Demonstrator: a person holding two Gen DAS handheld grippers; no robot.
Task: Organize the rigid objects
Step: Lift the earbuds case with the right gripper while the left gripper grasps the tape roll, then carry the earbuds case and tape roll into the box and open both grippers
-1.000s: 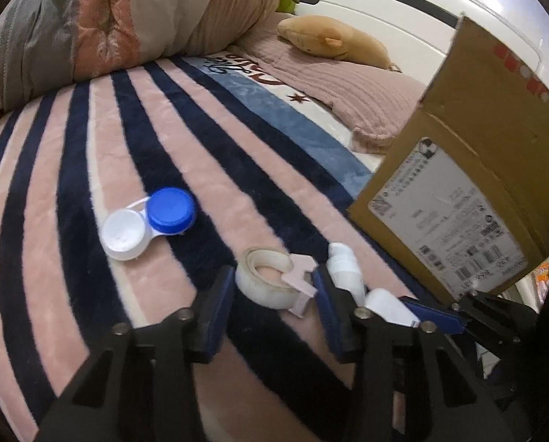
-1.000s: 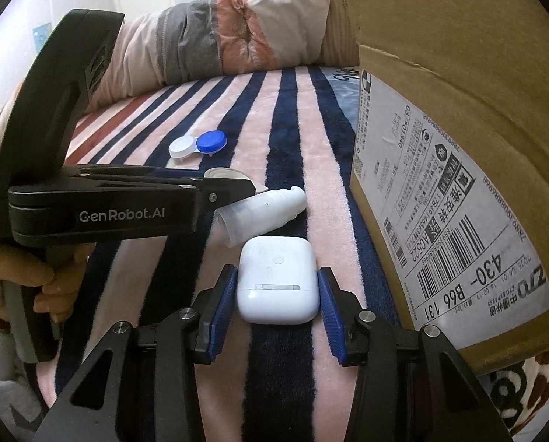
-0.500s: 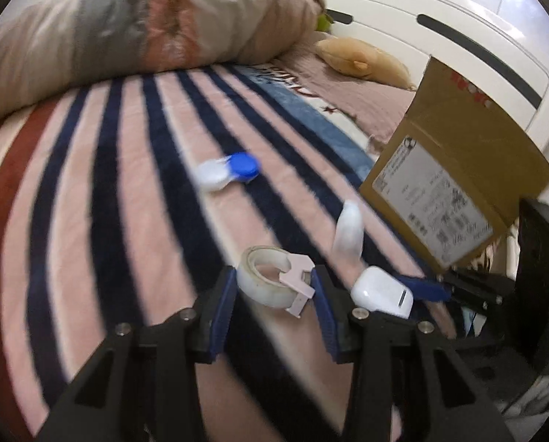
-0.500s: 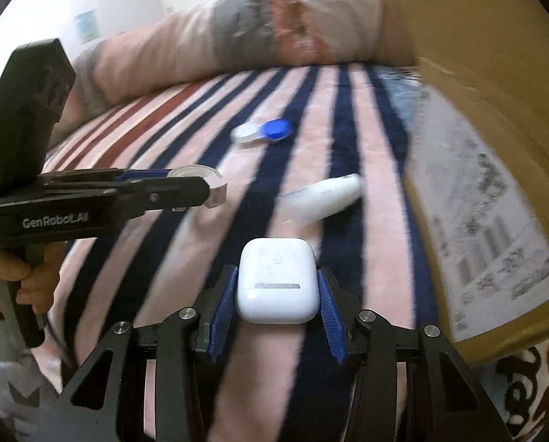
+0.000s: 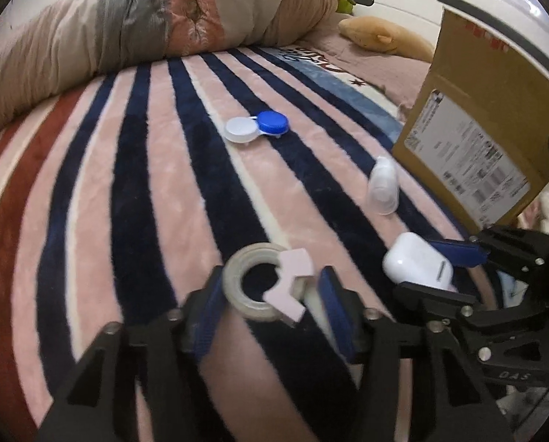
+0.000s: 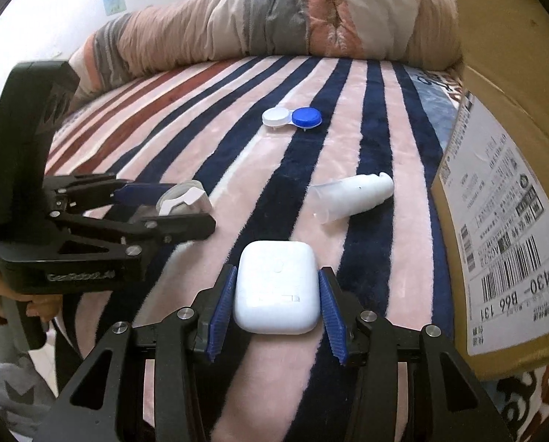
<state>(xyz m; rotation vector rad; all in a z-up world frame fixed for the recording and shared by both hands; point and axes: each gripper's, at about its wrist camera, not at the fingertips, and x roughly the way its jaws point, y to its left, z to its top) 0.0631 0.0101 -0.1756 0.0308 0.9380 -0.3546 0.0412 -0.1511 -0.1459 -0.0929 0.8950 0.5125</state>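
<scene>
My left gripper (image 5: 270,294) is shut on a clear tape roll with a pink dispenser tab (image 5: 263,287) and holds it above the striped blanket. It also shows in the right wrist view (image 6: 182,199). My right gripper (image 6: 276,291) is shut on a white earbud case (image 6: 276,287), lifted off the blanket; the case also shows in the left wrist view (image 5: 416,267). A white and blue contact lens case (image 6: 293,118) and a small white bottle (image 6: 348,197) lie on the blanket.
An open cardboard box with a shipping label (image 6: 503,199) stands at the right, also in the left wrist view (image 5: 473,140). A rolled duvet (image 6: 274,18) lies across the back. A tan plush toy (image 5: 381,33) lies on the pillow.
Both grippers have lifted and pulled back from the blanket with their objects. The bottle and lens case now look farther away and have stayed on the blanket.
</scene>
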